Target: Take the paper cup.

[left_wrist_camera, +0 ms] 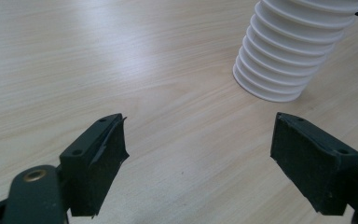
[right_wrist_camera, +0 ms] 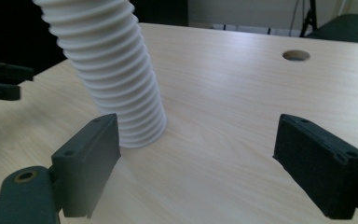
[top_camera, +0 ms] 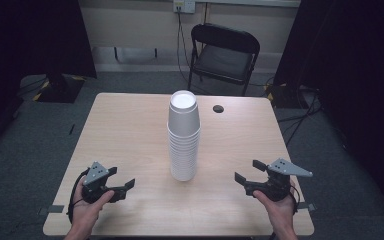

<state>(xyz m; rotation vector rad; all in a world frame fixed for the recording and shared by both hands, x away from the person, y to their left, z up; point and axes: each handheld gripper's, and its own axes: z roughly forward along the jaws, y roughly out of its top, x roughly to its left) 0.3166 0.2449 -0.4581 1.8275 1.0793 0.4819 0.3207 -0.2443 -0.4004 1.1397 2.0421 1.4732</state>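
A tall stack of white foam cups (top_camera: 183, 136) stands upside down at the middle of the light wooden table (top_camera: 130, 130). My left gripper (top_camera: 121, 181) rests near the front left edge, held by a hand, jaws wide open with nothing between them. My right gripper (top_camera: 248, 172) sits near the front right, also open and holding nothing. From the left gripper view the cup stack (left_wrist_camera: 291, 51) stands ahead to the right of my left gripper (left_wrist_camera: 198, 161). In the right gripper view the cup stack (right_wrist_camera: 114, 74) rises ahead to the left of my right gripper (right_wrist_camera: 196, 163).
A round cable hole (top_camera: 218, 108) lies in the table behind and right of the stack. A black folding chair (top_camera: 222, 55) stands beyond the far edge. Cables run over the grey carpet. The other gripper (right_wrist_camera: 0, 81) shows at the left of the right gripper view.
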